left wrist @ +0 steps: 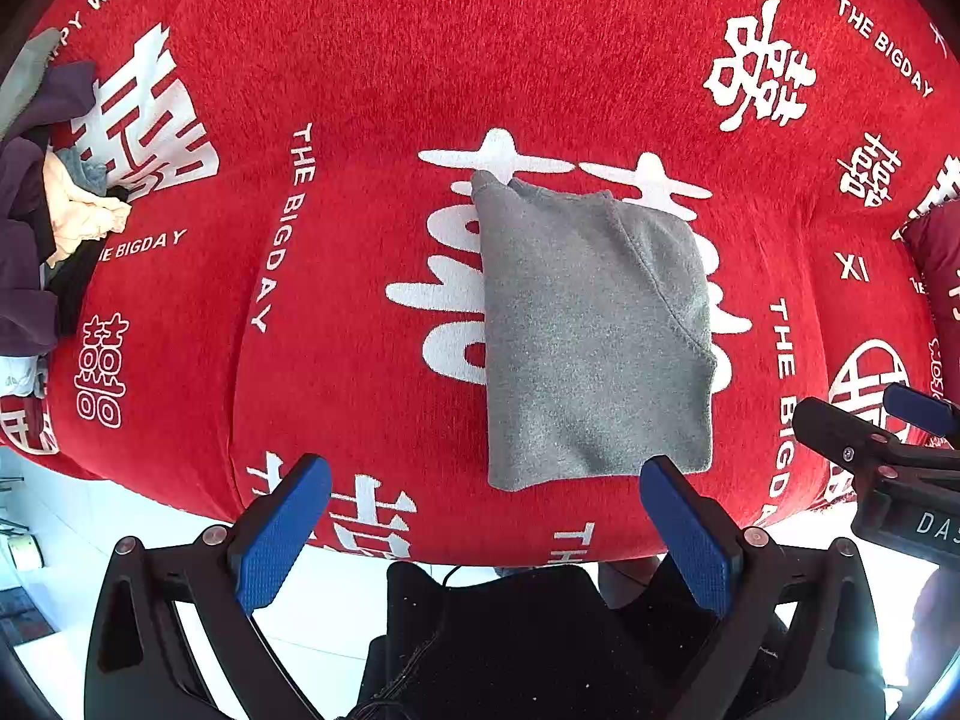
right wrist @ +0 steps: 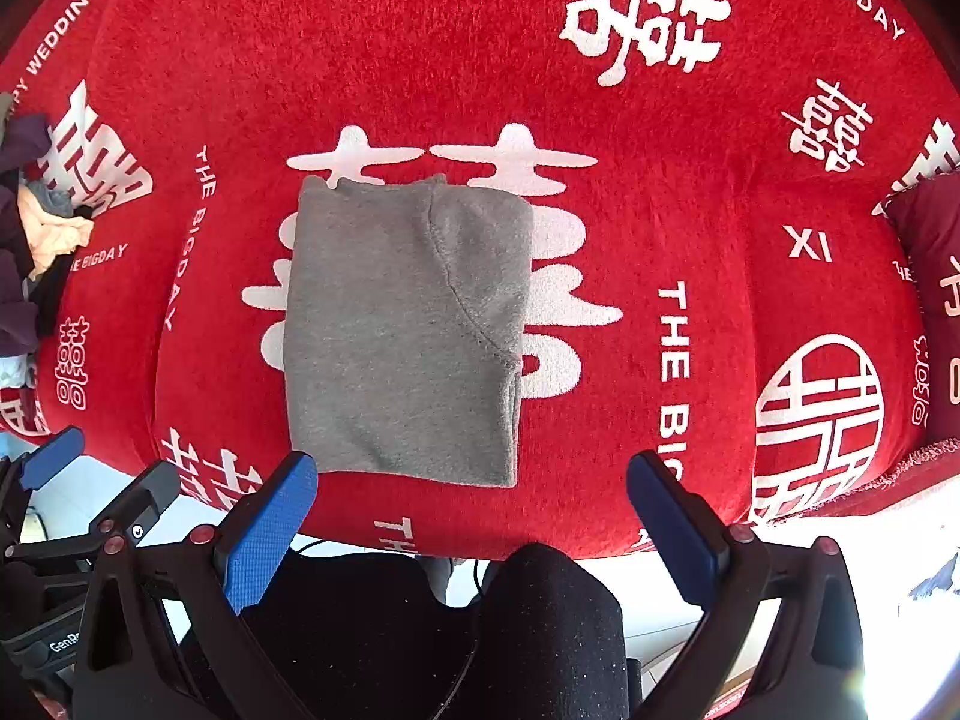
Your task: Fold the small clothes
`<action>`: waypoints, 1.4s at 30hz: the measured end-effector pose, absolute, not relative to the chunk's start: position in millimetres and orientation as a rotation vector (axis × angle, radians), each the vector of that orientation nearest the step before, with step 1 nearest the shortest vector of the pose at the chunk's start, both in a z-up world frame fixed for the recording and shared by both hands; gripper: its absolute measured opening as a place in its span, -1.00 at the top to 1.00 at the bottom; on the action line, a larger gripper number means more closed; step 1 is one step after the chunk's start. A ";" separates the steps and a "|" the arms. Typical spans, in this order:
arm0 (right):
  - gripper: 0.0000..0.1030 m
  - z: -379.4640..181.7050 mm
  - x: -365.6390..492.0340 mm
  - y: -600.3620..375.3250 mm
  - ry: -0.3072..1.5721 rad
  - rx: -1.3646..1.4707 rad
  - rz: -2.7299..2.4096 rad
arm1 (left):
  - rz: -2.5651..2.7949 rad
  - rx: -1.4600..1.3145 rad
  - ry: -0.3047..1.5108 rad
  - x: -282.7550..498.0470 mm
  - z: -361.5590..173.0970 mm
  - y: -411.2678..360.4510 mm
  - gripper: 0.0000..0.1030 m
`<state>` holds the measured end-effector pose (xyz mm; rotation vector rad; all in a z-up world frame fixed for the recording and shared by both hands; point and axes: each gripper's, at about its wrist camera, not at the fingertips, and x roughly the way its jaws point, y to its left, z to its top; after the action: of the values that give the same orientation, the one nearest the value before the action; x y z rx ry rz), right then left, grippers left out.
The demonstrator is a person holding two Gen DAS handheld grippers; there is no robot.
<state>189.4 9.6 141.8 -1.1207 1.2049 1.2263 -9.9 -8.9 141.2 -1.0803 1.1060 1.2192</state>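
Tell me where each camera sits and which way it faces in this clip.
Left wrist: on the left tool, looking forward and down at the folded grey garment on the red cover; its own blue fingers spread open, the person's dark-clad legs below, the right tool at the right edge.
Right wrist: on the right tool, same aim, garment left of centre; open fingers, legs, the left tool at the left edge.
Shared: garment, cover, clothes pile at far left.

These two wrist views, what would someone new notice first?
A bright red plush cover with big white wedding characters fills both views. A folded grey fleece garment lies flat at its centre, just beyond the open left gripper and right gripper. A heap of unfolded clothes sits at the far left.
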 end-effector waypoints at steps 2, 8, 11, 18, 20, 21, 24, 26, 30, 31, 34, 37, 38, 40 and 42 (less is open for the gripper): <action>-0.99 141.8 189.1 9.7 1.204 -1.122 1.227 | 1.220 -1.081 1.104 -9.9 141.2 -8.9 -1.00; -0.99 141.8 189.1 9.5 1.205 -1.121 1.226 | 1.219 -1.080 1.105 -10.3 141.1 -8.6 -1.00; -0.99 142.0 189.1 9.4 1.204 -1.122 1.225 | 1.220 -1.082 1.105 -9.4 141.2 -9.5 -1.00; -0.99 141.9 189.1 9.9 1.204 -1.123 1.225 | 1.220 -1.084 1.103 -8.6 141.1 -10.2 -1.00; -0.99 141.7 189.2 9.9 1.204 -1.122 1.224 | 1.221 -1.083 1.103 -8.8 141.1 -10.0 -1.00; -0.99 141.7 189.8 9.8 1.205 -1.122 1.223 | 1.220 -1.083 1.104 -9.0 141.0 -9.8 -1.00; -0.99 141.0 190.6 8.8 1.205 -1.120 1.220 | 1.219 -1.083 1.104 -9.4 141.0 -9.5 -1.00; -0.99 140.6 189.9 9.0 1.205 -1.121 1.219 | 1.218 -1.082 1.103 -9.8 141.2 -9.2 -1.00; -0.99 140.8 190.2 9.4 1.204 -1.122 1.219 | 1.222 -1.076 1.100 -7.2 141.5 -10.0 -1.00; -0.99 140.7 190.3 9.5 1.204 -1.122 1.219 | 1.223 -1.077 1.099 -6.2 141.4 -10.1 -1.00; -0.99 140.8 190.3 9.5 1.204 -1.122 1.219 | 1.226 -1.079 1.095 -5.8 140.9 -9.7 -1.00; -0.99 140.7 190.3 9.7 1.204 -1.122 1.219 | 1.230 -1.082 1.090 -6.8 140.8 -9.1 -1.00; -0.99 140.6 190.5 9.7 1.204 -1.123 1.220 | 1.230 -1.082 1.091 -6.8 140.7 -9.0 -1.00; -0.99 140.6 191.0 9.2 1.204 -1.123 1.219 | 1.230 -1.083 1.093 -7.8 140.1 -8.7 -1.00; -0.99 140.6 190.0 9.7 1.205 -1.123 1.219 | 1.233 -1.078 1.095 -8.0 140.1 -8.5 -1.00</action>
<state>190.0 9.7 140.6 -1.1228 1.2049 1.2186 -8.0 -8.5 140.1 -1.0782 1.0949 1.2326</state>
